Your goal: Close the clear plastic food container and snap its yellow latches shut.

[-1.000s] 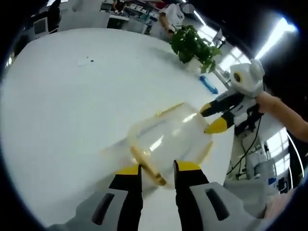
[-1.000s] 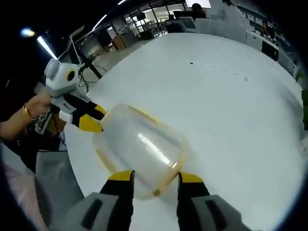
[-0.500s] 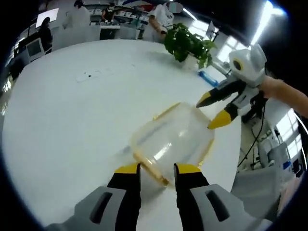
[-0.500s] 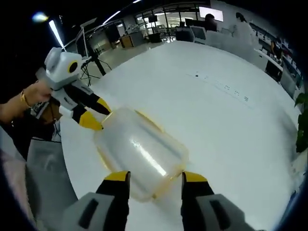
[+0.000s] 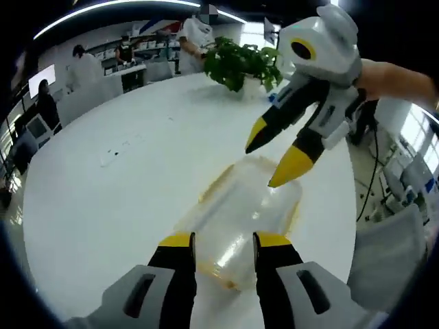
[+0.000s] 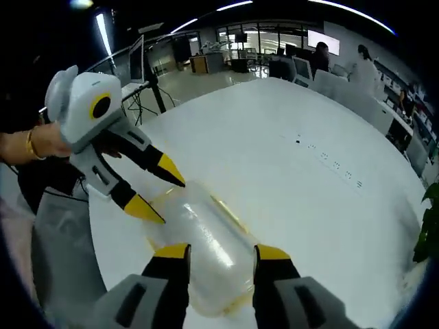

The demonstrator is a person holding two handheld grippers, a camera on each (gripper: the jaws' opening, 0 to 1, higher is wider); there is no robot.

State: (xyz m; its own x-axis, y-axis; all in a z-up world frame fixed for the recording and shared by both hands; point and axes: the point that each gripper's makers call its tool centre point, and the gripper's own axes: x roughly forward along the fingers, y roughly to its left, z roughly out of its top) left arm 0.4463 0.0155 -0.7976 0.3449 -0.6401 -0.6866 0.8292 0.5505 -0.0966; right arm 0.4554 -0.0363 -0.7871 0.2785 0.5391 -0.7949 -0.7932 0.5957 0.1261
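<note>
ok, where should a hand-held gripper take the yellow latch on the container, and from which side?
Probably the yellow latch along the long edge of the container, taken from outside that side, jaws across its thin strip. It lies flat against the white table, so come in low and lift it up toward the lid.

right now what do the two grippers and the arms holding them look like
Each gripper has a light grey body and two black jaws with yellow tips. The right gripper, seen in the left gripper view, carries a rounded white-grey head with a yellow-ringed dark circle, and a black cable hangs beside it. The left gripper looks the same in the right gripper view; a gold bracelet sits on the wrist behind it.
</note>
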